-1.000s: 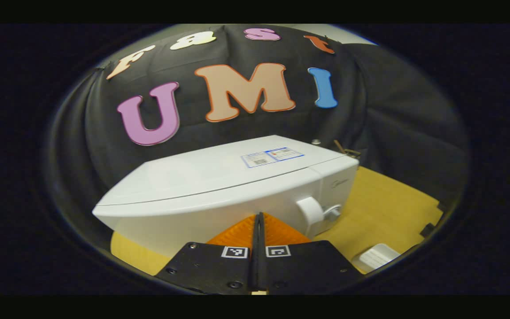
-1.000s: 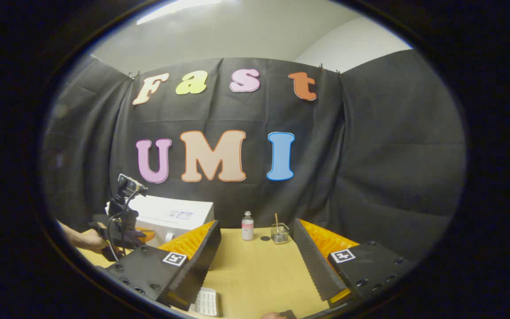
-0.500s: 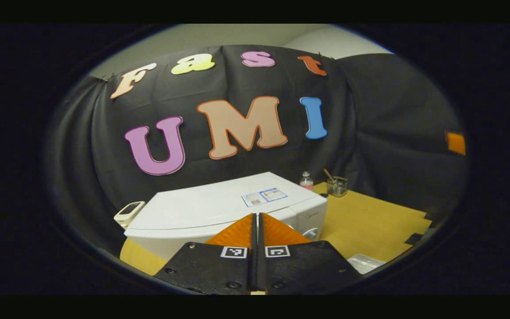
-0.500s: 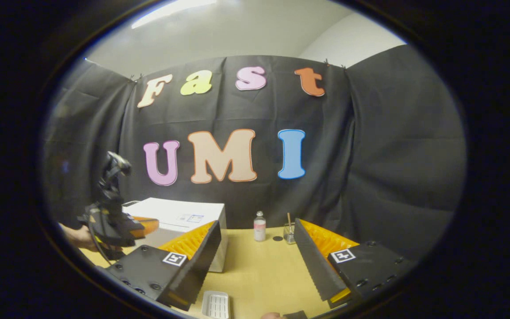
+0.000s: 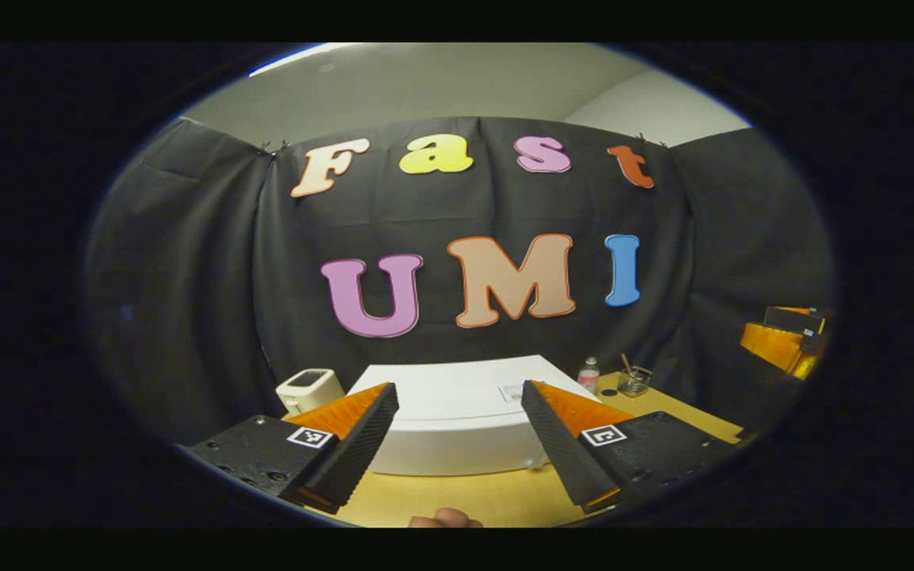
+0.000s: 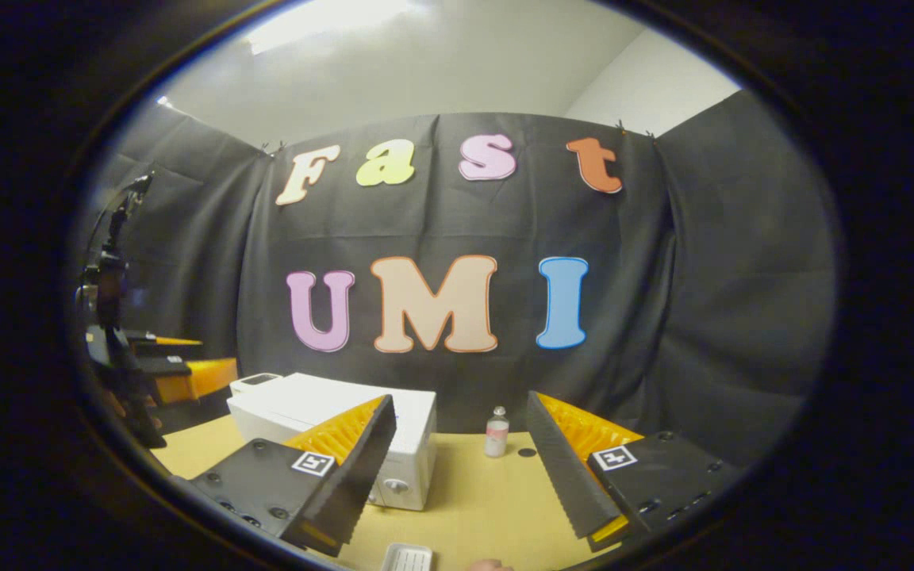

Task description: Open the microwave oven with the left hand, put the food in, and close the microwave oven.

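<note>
A recording booth, not a home. Black cloth (image 6: 711, 317) walls in a plain desk (image 6: 473, 507). A lone microwave (image 6: 330, 412) stands at nine o'clock.

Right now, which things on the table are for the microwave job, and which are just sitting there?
For the job: the white microwave, shut; the white food tray at the table's near edge; the left gripper and right gripper, both open.

Just sitting there: small bottle, glass jar with a stick, white gadget beside the microwave.

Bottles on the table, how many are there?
1. The small bottle stands at the back of the table, right of the microwave. Others may be hidden behind it.
</note>
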Tool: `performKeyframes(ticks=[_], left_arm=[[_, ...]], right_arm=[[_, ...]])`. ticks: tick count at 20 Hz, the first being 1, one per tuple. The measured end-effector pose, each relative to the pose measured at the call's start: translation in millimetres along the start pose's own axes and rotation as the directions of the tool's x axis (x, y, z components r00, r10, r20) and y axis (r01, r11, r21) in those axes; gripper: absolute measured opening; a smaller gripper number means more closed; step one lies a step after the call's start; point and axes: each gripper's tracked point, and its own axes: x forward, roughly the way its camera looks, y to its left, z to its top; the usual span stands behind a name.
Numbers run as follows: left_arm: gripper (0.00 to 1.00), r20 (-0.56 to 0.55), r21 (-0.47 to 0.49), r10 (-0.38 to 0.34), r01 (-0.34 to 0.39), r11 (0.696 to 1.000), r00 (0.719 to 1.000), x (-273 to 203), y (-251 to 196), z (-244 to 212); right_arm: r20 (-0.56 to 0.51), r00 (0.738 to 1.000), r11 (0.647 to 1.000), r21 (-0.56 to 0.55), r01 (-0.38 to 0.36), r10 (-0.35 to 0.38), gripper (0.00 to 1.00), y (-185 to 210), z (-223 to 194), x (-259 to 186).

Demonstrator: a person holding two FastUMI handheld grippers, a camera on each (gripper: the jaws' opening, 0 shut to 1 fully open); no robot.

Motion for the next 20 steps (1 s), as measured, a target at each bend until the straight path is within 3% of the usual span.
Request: performKeyframes(ticks=[1, 4, 9, 20], left_arm=[[0.97, -0.017, -0.040, 0.008, -0.009, 0.999, 1.000, -3, -2, -7], [0.97, -0.068, -0.117, 0.003, -0.011, 0.993, 0.998, -10, -9, -20], [0.96, -0.032, -0.090, 0.024, -0.027, 0.996, 0.999, -7, -1, -9], [0.96, 0.011, -0.094, -0.017, 0.018, 0.995, 1.000, -6, -14, -1]], right_arm=[[0.000, 1.000, 1.000, 0.001, -0.003, 0.003, 0.95, 2, 0, 1], [-0.002, 1.000, 1.000, 0.010, -0.025, 0.025, 0.95, 9, -2, 3], [-0.013, 1.000, 1.000, -0.009, -0.026, 0.026, 0.95, 10, -8, 5], [-0.003, 1.000, 1.000, 0.010, -0.027, 0.027, 0.95, 12, -2, 8]])
